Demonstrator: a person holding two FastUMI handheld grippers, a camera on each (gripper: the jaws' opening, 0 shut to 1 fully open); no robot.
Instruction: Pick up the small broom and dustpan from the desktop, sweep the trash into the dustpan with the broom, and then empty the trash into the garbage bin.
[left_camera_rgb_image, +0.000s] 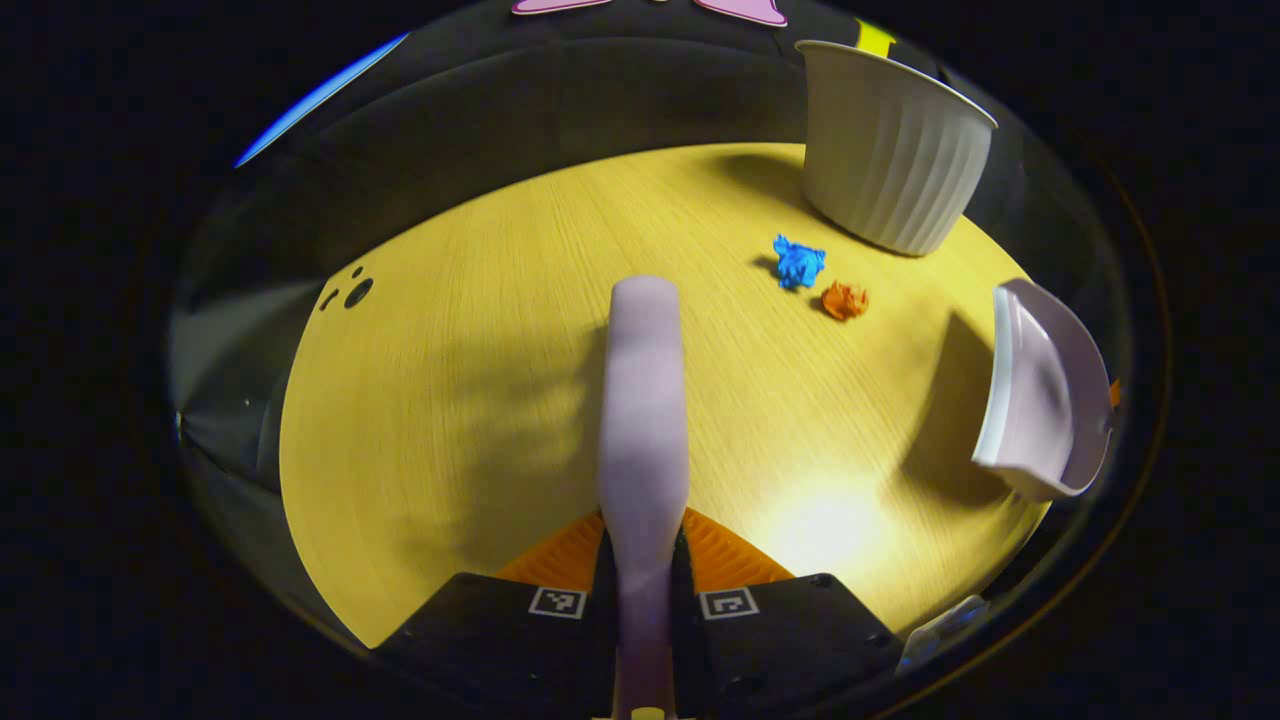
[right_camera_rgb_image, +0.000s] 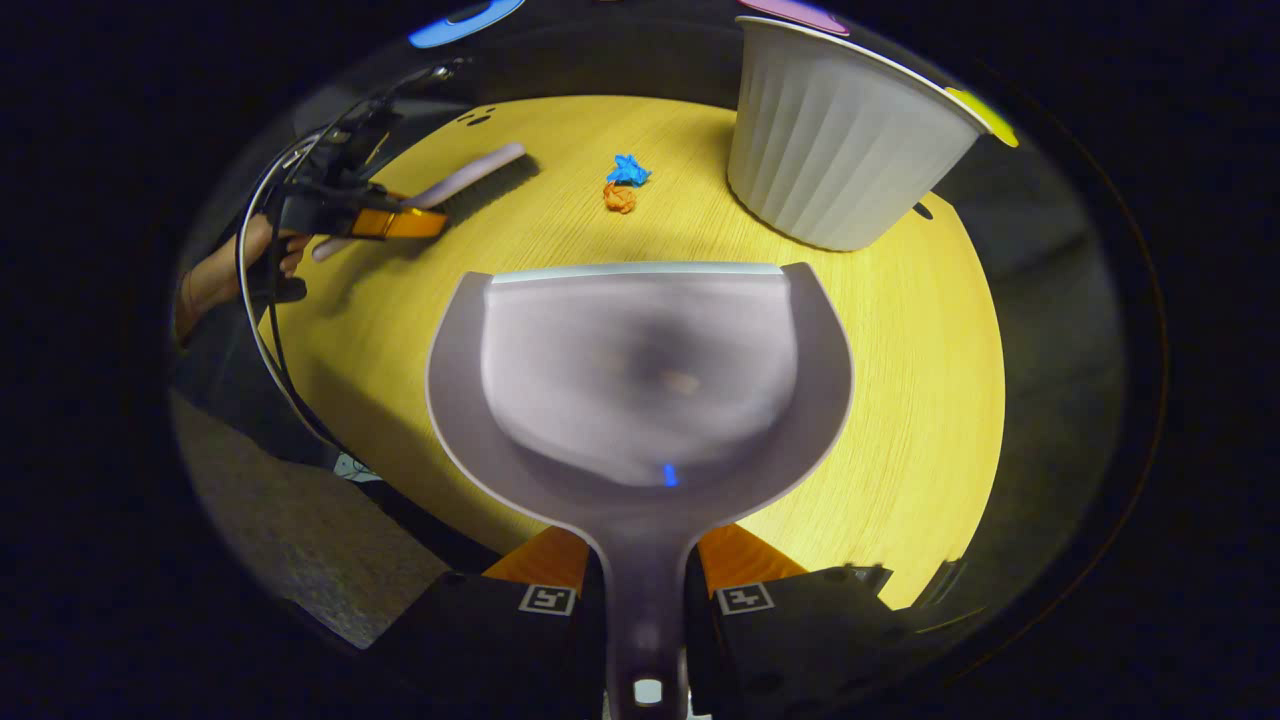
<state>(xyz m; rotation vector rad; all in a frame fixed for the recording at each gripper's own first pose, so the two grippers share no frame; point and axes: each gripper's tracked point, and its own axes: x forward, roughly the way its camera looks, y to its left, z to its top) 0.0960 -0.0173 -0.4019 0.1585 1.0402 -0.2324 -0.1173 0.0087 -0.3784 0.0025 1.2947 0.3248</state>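
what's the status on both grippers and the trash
Left gripper shut on broom. Right gripper shut on dustpan. Blue scrap, orange scrap unswept, near bin.

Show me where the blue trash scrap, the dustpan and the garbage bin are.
blue trash scrap (left_camera_rgb_image: 798, 262), left gripper view, its crumpled middle.
dustpan (right_camera_rgb_image: 640, 370), right gripper view, inside of its scoop.
garbage bin (right_camera_rgb_image: 830, 160), right gripper view, its ribbed side wall.

Surface (right_camera_rgb_image: 900, 330): yellow wood-grain top w/ rounded edge. Standing on it toward 1 o'clock in the right gripper view: white ribbed bin (right_camera_rgb_image: 835, 150), upright. Blue crumpled scrap (right_camera_rgb_image: 628, 170) and orange crumpled scrap (right_camera_rgb_image: 619, 197) lie at approx 12, touching or nearly so, near the bin's base at its 9 o'clock side. Few small dark holes (right_camera_rgb_image: 478, 117) in the surface at 11.
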